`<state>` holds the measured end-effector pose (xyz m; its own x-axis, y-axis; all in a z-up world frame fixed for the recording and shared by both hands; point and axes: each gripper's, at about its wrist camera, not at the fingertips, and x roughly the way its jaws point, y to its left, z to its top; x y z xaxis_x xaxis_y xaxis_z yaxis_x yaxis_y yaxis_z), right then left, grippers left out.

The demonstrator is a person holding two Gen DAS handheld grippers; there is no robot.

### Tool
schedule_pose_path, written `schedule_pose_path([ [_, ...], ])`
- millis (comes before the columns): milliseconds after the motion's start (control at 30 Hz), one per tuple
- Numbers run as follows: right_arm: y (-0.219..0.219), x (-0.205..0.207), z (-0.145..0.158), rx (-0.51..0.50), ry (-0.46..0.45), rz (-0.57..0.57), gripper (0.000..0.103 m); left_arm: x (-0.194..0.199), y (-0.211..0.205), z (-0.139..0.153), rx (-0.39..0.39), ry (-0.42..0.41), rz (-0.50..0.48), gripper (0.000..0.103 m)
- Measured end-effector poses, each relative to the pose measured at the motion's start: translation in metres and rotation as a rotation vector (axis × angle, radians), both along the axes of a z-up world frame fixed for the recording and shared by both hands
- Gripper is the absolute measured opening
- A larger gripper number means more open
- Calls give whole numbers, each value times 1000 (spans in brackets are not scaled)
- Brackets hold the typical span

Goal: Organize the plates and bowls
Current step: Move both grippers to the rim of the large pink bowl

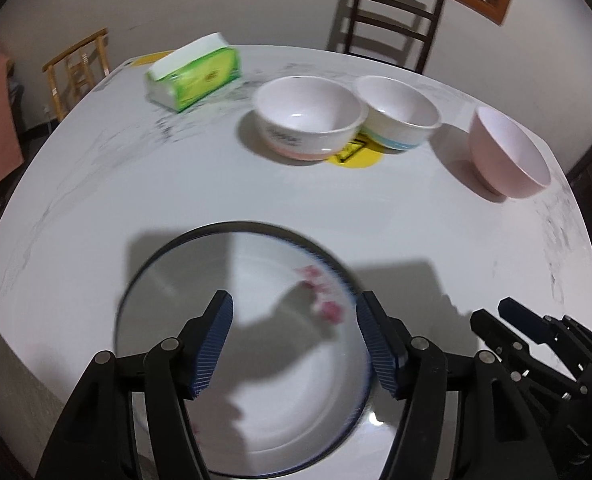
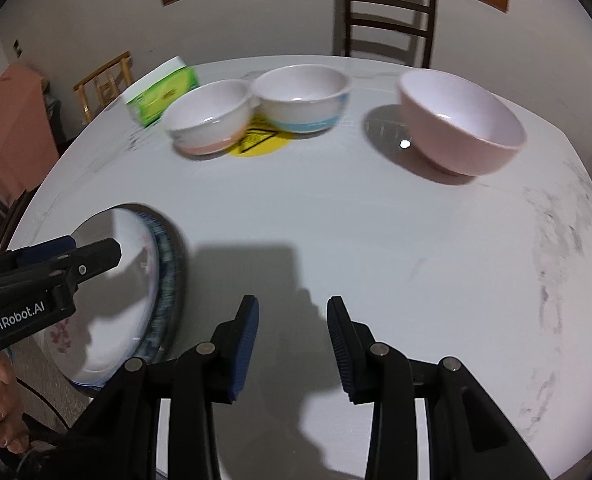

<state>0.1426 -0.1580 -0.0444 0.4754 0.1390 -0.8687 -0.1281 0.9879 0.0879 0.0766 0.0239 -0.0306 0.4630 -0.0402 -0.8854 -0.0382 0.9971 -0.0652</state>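
A white plate [image 1: 255,400] with a dark blue rim and pink flowers lies at the table's near edge; it also shows in the right wrist view [image 2: 107,320]. My left gripper [image 1: 293,340] is open, its fingers hovering over the plate, holding nothing. My right gripper [image 2: 291,344] is open and empty above bare table, right of the plate. Three bowls stand at the far side: a white one with a pink base [image 1: 310,116], a white one with a blue band [image 1: 398,110] touching it, and a pink one [image 1: 504,152] apart to the right.
A green tissue pack [image 1: 193,72] lies at the far left of the white marble table [image 1: 135,184]. A yellow sticker [image 1: 356,154] sits under the two white bowls. A dark chair [image 1: 392,16] stands behind the table, a light wooden chair [image 1: 77,68] at left.
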Motion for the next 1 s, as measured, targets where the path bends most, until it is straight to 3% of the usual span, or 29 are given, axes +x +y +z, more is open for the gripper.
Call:
schedule_pose_path([
  [100,-28,4,2,17,3,-35,36,9,-21,2,9,4,-37,69],
  [500,-127,34,24,56,-32,-173,36,52,-89,11,-47,27,-160,69],
  [800,-166,75,40,83,-63,-230,36,96,-118,29,-127,49,-161,69],
  [1000,-182,112,39,151,-28,-295,36,133,-129,37,-205,67,-144,69],
])
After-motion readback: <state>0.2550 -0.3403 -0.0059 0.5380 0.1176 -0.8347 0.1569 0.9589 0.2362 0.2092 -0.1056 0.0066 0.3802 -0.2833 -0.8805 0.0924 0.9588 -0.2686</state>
